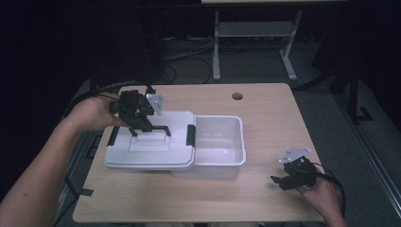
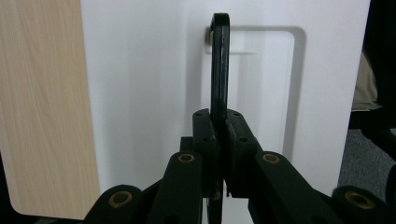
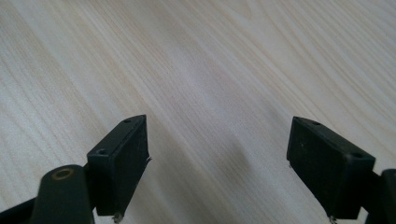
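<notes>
A white plastic lid (image 1: 142, 153) with a black carry handle (image 1: 158, 128) lies shifted left over a white box (image 1: 222, 142), so the box's right half stands uncovered. My left gripper (image 1: 142, 124) reaches over the lid from the left and is shut on the handle. In the left gripper view, the thin black handle (image 2: 220, 60) runs up out of the closed jaws of my left gripper (image 2: 221, 135), with the lid (image 2: 140, 93) beneath it. My right gripper (image 1: 280, 181) sits at the table's front right, well apart from the box. It is open (image 3: 217, 163) over bare wood, with nothing between the pads.
Black latches (image 1: 190, 135) sit on the lid's two ends. The wooden table (image 1: 265, 113) has a round cable hole (image 1: 237, 96) near its far edge. Beyond it, another table's white legs (image 1: 216, 47) and some cables stand on the dark floor.
</notes>
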Demonstrator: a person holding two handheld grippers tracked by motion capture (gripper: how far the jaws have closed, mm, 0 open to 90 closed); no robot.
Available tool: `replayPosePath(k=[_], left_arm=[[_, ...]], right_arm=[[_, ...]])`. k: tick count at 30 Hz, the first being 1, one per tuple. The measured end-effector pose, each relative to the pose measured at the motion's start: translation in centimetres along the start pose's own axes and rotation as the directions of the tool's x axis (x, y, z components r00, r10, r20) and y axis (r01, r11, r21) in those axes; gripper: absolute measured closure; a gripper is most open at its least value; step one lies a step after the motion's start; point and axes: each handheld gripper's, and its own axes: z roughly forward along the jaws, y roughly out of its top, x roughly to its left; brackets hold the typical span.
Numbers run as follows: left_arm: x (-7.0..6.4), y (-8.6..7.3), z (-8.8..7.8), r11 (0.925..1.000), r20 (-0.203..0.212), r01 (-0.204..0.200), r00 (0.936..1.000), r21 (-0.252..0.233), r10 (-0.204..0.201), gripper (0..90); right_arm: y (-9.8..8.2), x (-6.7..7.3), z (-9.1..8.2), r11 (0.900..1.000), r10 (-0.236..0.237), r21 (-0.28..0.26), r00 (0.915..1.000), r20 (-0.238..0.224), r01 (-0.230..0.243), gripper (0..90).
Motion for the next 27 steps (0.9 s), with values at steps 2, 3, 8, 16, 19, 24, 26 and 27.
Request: replayPosePath(k=[2, 3, 8, 16, 19, 24, 26, 27], left_arm=[[0.1, 0.3, 0.0, 1.0, -0.002, -0.002, 1.0, 0.0, 0.002, 84.9], [0.2, 0.4, 0.0, 1.0, -0.003, -0.008, 1.0, -0.001, 0.008, 84.9], [0.5, 1.1, 0.0, 0.9999, -0.007, -0.015, 0.9999, -0.002, 0.015, 84.9], [1.0, 2.5, 0.1, 0.9995, -0.009, -0.031, 0.9995, -0.01, 0.031, 84.9], [1.1, 3.0, 0.1, 0.9994, -0.009, -0.03, 0.9995, -0.016, 0.03, 84.9], [1.4, 4.0, 0.2, 0.9991, -0.01, -0.036, 0.9993, -0.023, 0.036, 84.9], [1.5, 4.4, 0.3, 0.9988, -0.011, -0.045, 0.9989, -0.022, 0.045, 84.9], [1.6, 4.5, 0.3, 0.9989, -0.01, -0.042, 0.9991, -0.022, 0.042, 84.9]], right_arm=[[0.0, 0.0, 0.0, 1.0, 0.0, 0.0, 1.0, -0.001, 0.0, 20.3], [0.0, 0.0, 0.0, 1.0, 0.001, -0.003, 1.0, -0.001, -0.001, 20.3], [-0.1, 0.0, -0.2, 1.0, -0.002, -0.001, 1.0, 0.002, 0.002, 20.2], [-0.1, 0.1, -0.3, 1.0, -0.003, -0.005, 1.0, 0.001, 0.003, 20.0], [-0.1, 0.1, -0.3, 1.0, -0.002, -0.005, 1.0, 0.001, 0.002, 19.9], [-0.1, 0.1, -0.4, 1.0, -0.003, -0.01, 1.0, 0.001, 0.003, 19.4], [-0.1, 0.1, -0.5, 1.0, 0.001, -0.008, 1.0, 0.002, -0.001, 19.1], [-0.1, 0.1, -0.5, 1.0, 0.004, -0.01, 1.0, 0.001, -0.004, 19.1]])
